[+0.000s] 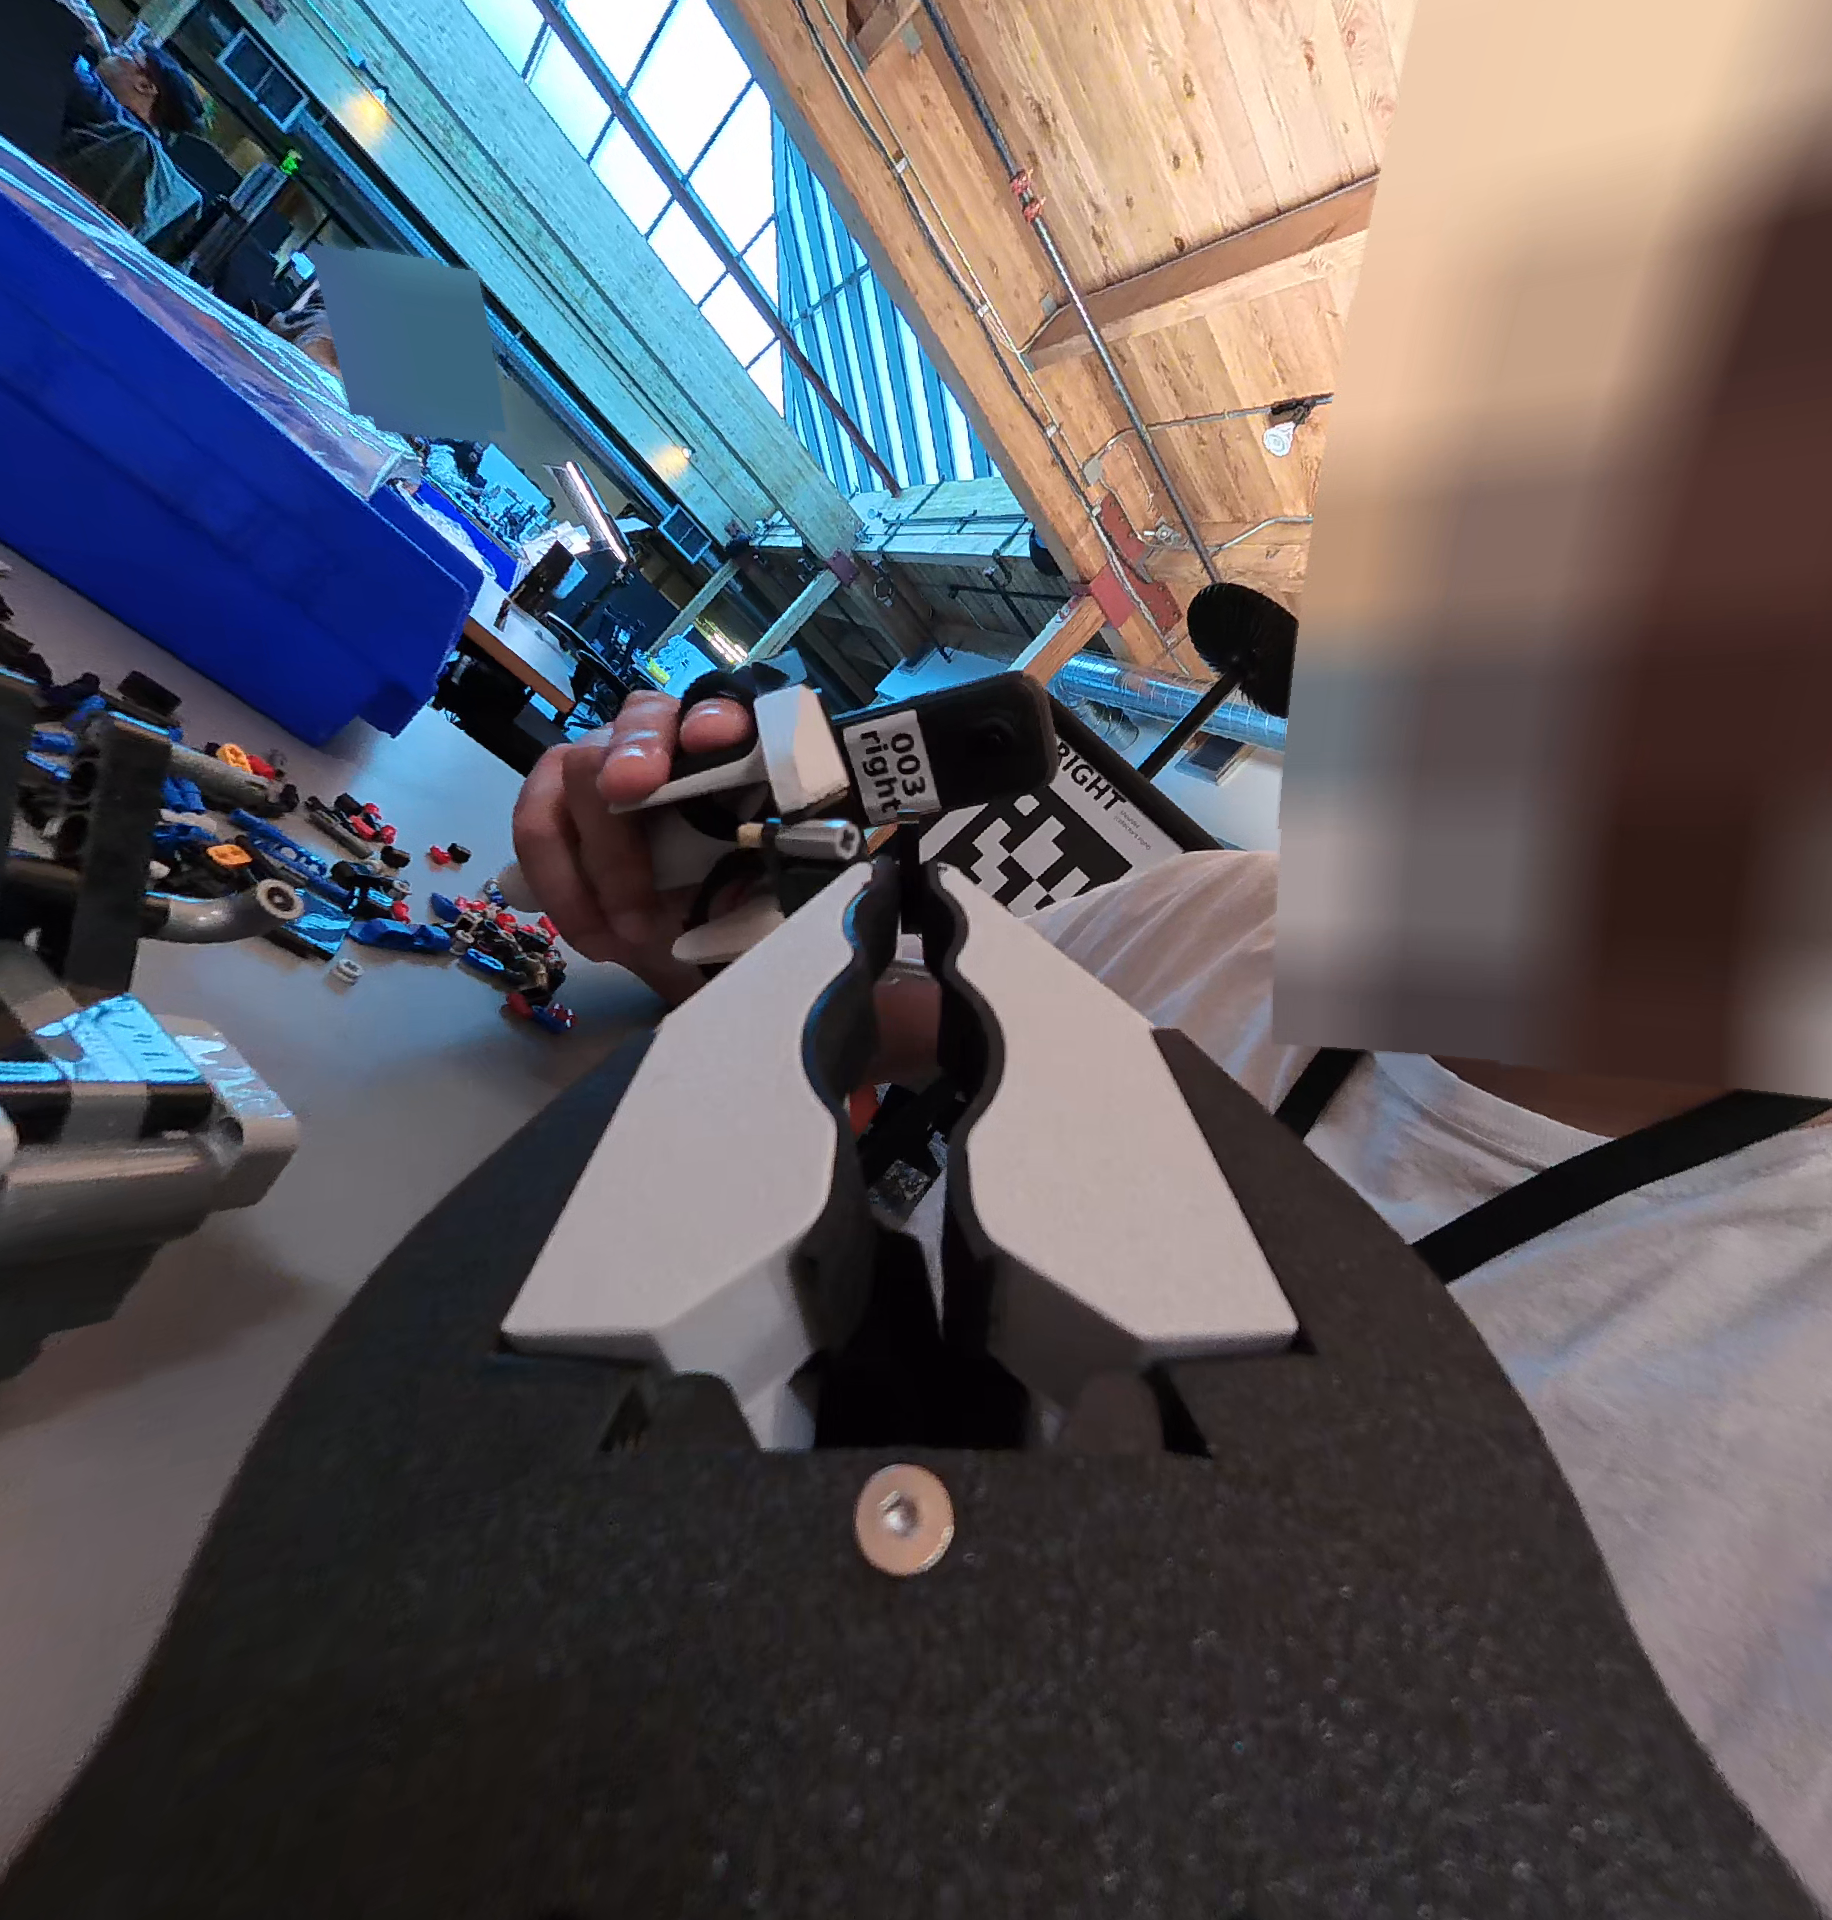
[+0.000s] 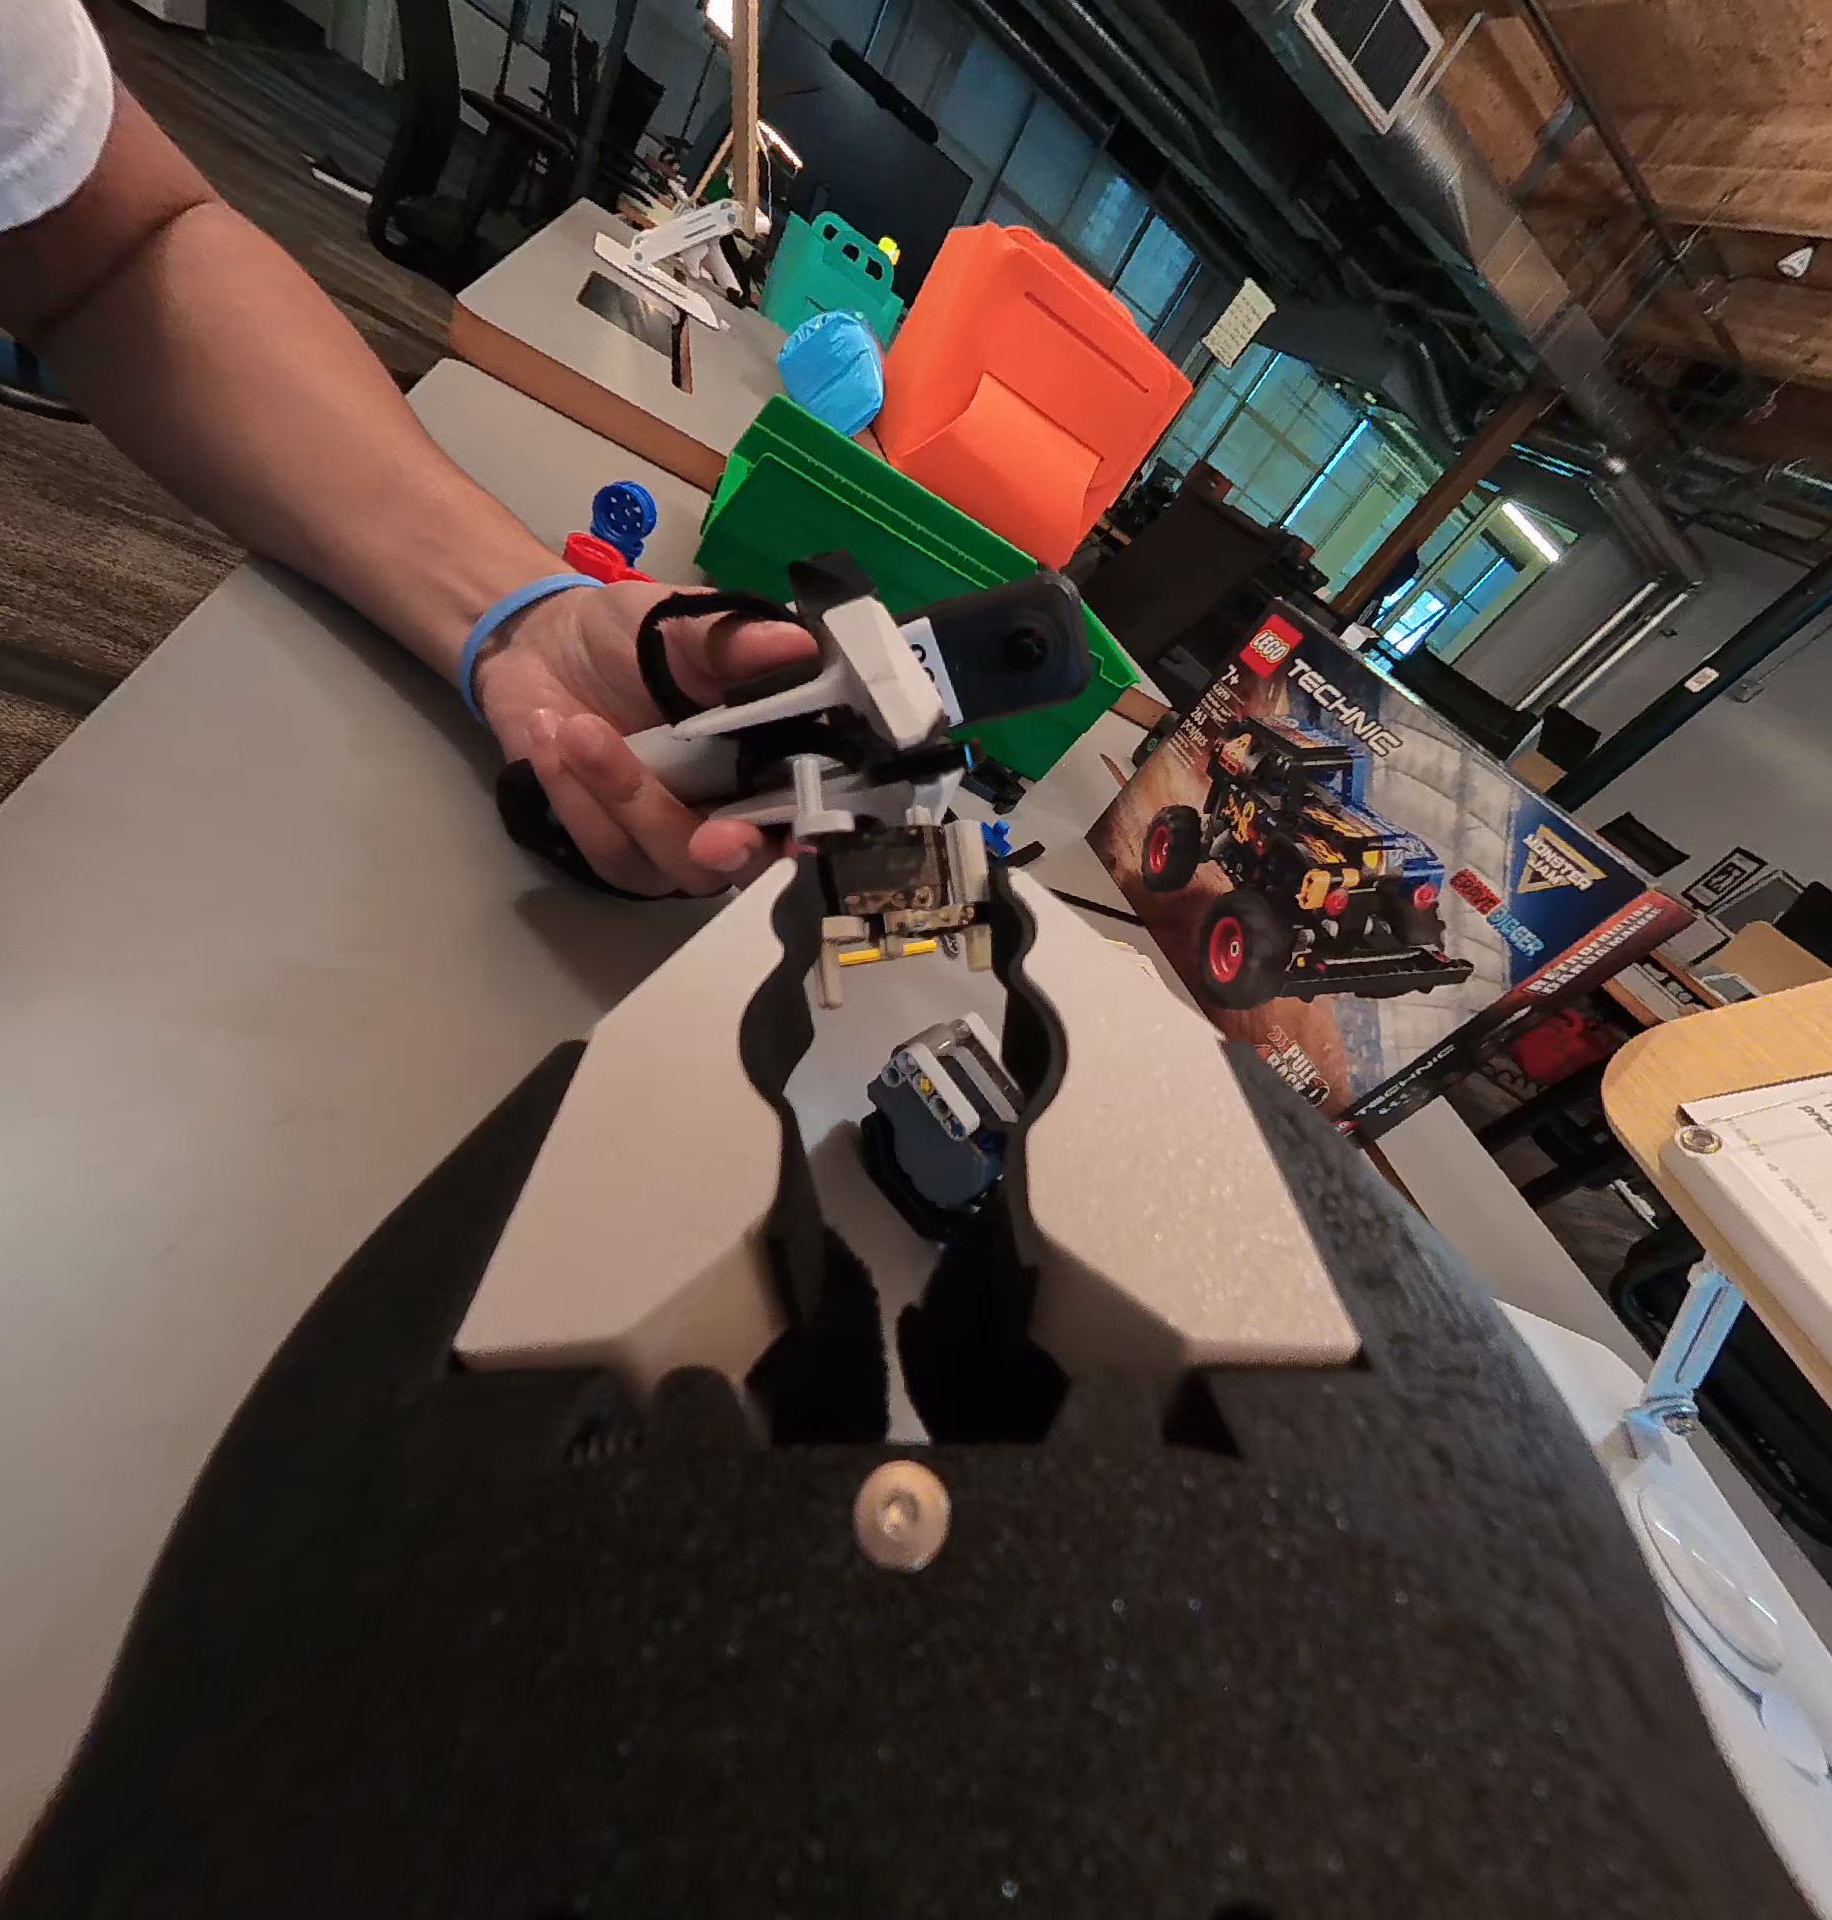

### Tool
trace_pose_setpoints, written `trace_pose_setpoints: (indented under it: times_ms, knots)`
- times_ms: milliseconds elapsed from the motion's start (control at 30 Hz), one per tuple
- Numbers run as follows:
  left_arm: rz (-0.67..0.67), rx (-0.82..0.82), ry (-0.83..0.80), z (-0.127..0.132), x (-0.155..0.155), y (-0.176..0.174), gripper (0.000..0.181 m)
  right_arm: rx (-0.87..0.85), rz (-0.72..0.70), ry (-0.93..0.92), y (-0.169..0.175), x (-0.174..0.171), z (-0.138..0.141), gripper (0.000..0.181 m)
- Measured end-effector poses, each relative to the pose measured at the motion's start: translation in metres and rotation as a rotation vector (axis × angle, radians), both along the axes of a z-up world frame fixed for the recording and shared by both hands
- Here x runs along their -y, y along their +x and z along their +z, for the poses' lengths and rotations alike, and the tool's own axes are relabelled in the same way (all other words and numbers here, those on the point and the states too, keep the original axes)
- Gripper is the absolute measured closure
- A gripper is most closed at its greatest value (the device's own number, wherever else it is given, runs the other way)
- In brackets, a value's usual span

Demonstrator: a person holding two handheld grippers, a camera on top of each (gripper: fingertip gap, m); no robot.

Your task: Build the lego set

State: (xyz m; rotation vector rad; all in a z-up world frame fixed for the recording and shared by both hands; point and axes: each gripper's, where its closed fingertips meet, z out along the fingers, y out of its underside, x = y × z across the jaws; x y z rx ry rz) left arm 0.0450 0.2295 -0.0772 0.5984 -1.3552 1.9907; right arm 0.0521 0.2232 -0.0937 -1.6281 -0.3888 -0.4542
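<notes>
- While the two tools meet in mid-air above the table (image 2: 216, 935), the work is a fine mating job: the left gripper (image 1: 904, 883) has its fingers drawn narrow, pinching a thin black piece (image 1: 907, 909) at the very tips.
- Facing it, the right gripper (image 2: 896, 883) clamps a small sub-assembly (image 2: 891, 899) of dark, tan and yellow parts across its tips, with pale pegs hanging below.
- I judge the step to be seating the black piece into that sub-assembly. Which hole it is meant for cannot be read from either view.
- To do it well, line the piece up square with its hole before pushing. Press along its length and keep the right-hand grip firm so the sub-assembly does not twist between the pads.
- A grip this close to the tip can let the piece pivot or shoot out, so the push should be slow.
- Just beyond, the left hand (image 2: 600, 748) and the right hand (image 1: 579, 842) carry the tools clear of the tabletop.
- Below, seen through the right fingers, a grey and dark-blue built block (image 2: 943, 1101) sits on the table.
- Loose blue, red and black parts (image 1: 496, 940) lie scattered to the left.
- Farther off stand the set's box (image 2: 1411, 831) on the right, a green bin (image 2: 839, 509) and a blue bin (image 1: 164, 468).
</notes>
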Motion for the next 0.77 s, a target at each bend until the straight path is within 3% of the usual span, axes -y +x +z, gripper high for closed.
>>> trace_pose_setpoints:
  times_ms: [433,767]
  knots:
    - [-0.021,-0.070,-0.061,0.0011,0.0038,0.0001,0.180,0.017,0.002,-0.004,-0.0049,-0.0048,-0.0005,0.149]
    - [-0.031,-0.121,-0.152,0.0067,0.0028,0.0025,0.180,-0.068,0.047,0.040,-0.0069,-0.0028,0.0071,0.150]
